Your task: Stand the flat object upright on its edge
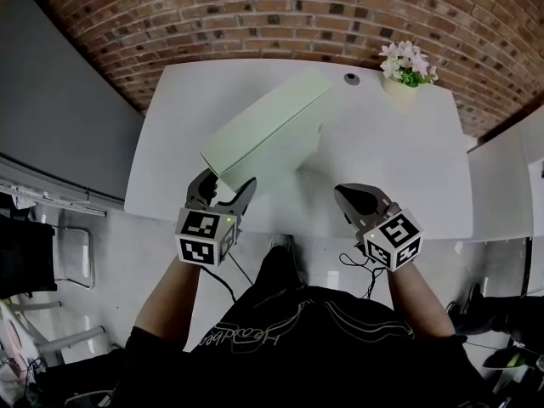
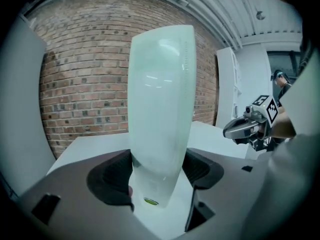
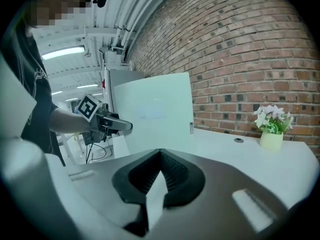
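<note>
A pale green flat box stands on its long edge on the white table, running from the near left toward the far middle. My left gripper holds its near end, with the jaws wide and both pads against the box's faces. In the right gripper view the box shows as an upright panel with the left gripper at its left edge. My right gripper hovers at the table's front edge, right of the box and apart from it. Its jaws are shut with nothing between them.
A small pot of pink flowers stands at the table's far right corner, with a round cable hole beside it. A brick wall backs the table. Another white table stands at the right and a chair at the left.
</note>
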{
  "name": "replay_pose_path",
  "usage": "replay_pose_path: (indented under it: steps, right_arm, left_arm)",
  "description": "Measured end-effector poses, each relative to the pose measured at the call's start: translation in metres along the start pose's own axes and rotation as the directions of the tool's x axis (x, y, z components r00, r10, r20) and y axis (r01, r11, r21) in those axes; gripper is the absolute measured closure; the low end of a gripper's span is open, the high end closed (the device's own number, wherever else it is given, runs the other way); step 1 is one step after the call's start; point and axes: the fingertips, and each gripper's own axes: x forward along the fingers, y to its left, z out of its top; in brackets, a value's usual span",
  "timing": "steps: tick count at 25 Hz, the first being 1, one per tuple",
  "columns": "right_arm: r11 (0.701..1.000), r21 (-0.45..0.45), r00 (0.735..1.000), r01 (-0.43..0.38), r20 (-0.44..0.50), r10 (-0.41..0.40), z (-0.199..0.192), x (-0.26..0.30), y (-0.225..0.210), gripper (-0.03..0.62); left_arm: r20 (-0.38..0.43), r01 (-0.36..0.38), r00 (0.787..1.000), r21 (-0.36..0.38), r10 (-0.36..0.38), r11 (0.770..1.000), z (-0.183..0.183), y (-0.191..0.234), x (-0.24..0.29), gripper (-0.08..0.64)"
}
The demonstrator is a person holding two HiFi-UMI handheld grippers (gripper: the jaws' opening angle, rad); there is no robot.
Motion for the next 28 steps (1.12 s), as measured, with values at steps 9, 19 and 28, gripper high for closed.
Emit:
replay_pose_path:
  steps: [9, 19, 28]
  right_arm:
    - [0.997, -0.063, 0.999, -0.043, -0.027, 0.042, -0.008, -0.014, 0.022, 0.586]
    - [0.997, -0.077, 0.999, -0.031, -0.017, 0.029, -0.009, -0.032, 0.016, 0.586]
    - [0.998, -0.055, 1.000, 0.005, -0.016, -0.006, -0.010, -0.041, 0.003, 0.586]
  left_arm:
    - [-0.037, -0.220, 0.975, -0.127, 0.217, 0.967, -0.006, 0.000, -0.007, 0.245]
    - [-0.093, -0.356, 0.934, -0.208, 0.344, 0.911, -0.002, -0.017, 0.001, 0.244]
    - [-0.128, -0.440, 0.898, -0.246, 0.421, 0.863, 0.003, -0.024, 0.014, 0.244]
